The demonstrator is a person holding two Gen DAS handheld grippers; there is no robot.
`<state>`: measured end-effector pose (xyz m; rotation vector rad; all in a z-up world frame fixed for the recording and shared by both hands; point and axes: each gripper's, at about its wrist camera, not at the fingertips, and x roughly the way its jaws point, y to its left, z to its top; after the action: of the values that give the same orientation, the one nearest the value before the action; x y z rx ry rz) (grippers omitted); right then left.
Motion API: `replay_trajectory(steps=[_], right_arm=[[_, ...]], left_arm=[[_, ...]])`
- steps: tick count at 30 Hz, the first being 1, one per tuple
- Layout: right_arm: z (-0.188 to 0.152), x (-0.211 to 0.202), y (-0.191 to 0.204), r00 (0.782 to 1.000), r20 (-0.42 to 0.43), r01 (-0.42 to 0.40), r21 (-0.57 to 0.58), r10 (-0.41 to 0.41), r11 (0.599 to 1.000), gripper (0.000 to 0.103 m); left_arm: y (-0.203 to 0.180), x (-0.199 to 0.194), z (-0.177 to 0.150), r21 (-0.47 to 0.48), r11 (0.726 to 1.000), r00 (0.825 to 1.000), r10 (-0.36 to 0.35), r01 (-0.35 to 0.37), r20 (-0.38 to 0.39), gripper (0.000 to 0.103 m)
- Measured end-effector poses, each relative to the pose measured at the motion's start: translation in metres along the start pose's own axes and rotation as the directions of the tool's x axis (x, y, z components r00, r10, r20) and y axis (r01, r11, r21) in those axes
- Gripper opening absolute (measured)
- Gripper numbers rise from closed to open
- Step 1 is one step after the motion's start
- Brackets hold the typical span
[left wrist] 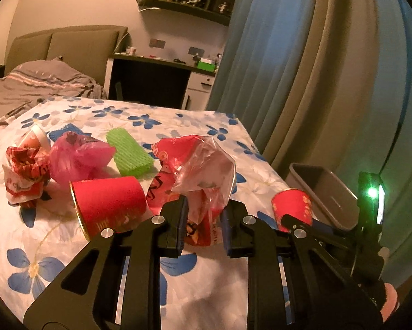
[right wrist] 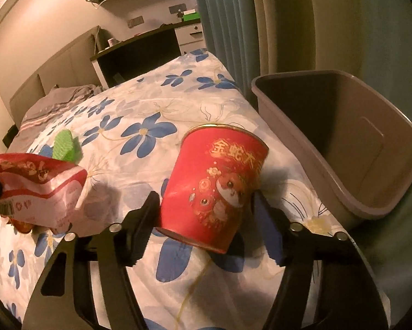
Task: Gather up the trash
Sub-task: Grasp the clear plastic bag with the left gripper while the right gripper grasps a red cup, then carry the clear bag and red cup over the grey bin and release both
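The left gripper [left wrist: 204,224] has its jaws closed narrowly on a crumpled red and clear plastic wrapper [left wrist: 197,170]. The wrapper's lower end sits pinched between the two pads, and the rest of it billows up and forward above them. In the right wrist view the same wrapper [right wrist: 38,189] shows at the left edge, lifted over the cloth.

The right gripper [right wrist: 206,220] has its jaws set wide around a red paper cup [right wrist: 217,187] printed with gold characters and a cartoon animal. The cup stands between the fingers, tilted, with its rim away from the camera and its base nearest the jaws. Both pads press against its sides, and the base appears lifted off the cloth. In the left wrist view this cup [left wrist: 292,206] appears just beside the grey bin [left wrist: 329,192].

The bin [right wrist: 343,148] stands at the right edge of the bench [right wrist: 140,104], which is covered by a white cloth with blue flowers.

More trash lies on the cloth ahead of the left gripper: a second red cup [left wrist: 107,206] on its side, a pink plastic bag [left wrist: 79,156], a green foam sleeve [left wrist: 129,151], and a crumpled red-and-white wrapper [left wrist: 24,176].
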<state>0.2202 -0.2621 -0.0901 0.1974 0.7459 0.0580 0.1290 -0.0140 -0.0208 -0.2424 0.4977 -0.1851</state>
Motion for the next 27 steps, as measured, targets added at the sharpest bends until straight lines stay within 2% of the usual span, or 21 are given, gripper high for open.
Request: replay_trajectory(steps=[10, 20, 27], right_arm=[[-0.002, -0.028, -0.002, 0.995, 0.075, -0.059, -0.020, 0.060, 0.998, 0.060], [-0.010, -0.087, -0.010, 0.970, 0.199, -0.126, -0.069, 0.137, 0.990, 0.061], [-0.012, -0.114, -0.027, 0.952, 0.264, -0.139, -0.075, 0.154, 0.987, 0.061]], left_arm=[[-0.006, -0.008, -0.005, 0.009, 1.000, 1.000, -0.024, 0.024, -0.001, 0.020], [-0.022, -0.019, -0.004, 0.039, 0.998, 0.999, -0.050, 0.050, 0.016, 0.020], [-0.046, -0.022, -0.002, 0.073, 0.994, 0.996, -0.083, 0.081, 0.019, 0.020]])
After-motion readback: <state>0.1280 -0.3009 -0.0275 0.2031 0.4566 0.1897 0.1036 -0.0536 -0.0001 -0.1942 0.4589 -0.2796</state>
